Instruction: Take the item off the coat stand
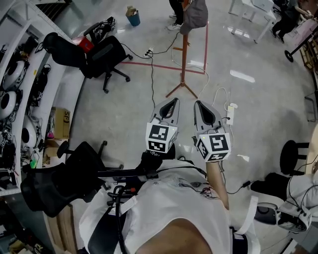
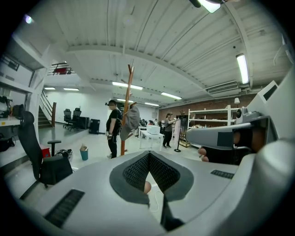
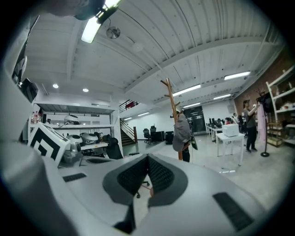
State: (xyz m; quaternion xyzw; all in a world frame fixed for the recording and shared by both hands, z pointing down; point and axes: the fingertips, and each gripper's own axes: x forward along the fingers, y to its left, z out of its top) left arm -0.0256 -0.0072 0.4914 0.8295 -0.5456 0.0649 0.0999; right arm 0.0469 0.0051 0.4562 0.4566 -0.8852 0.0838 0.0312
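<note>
Head view showed left gripper (image 1: 173,100) and right gripper (image 1: 198,103) closed, empty, well short of the far slim wooden coat stand (image 1: 184,59), which tugging its hanging grey cloth item (image 1: 195,14) might topple.

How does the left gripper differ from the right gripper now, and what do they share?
In its own view the left gripper has the coat stand left of its jaws; the right gripper has it right of its jaws. The left gripper's marker cube bears a different pattern from the right gripper's marker cube. Both are shut, empty and face the stand.
</note>
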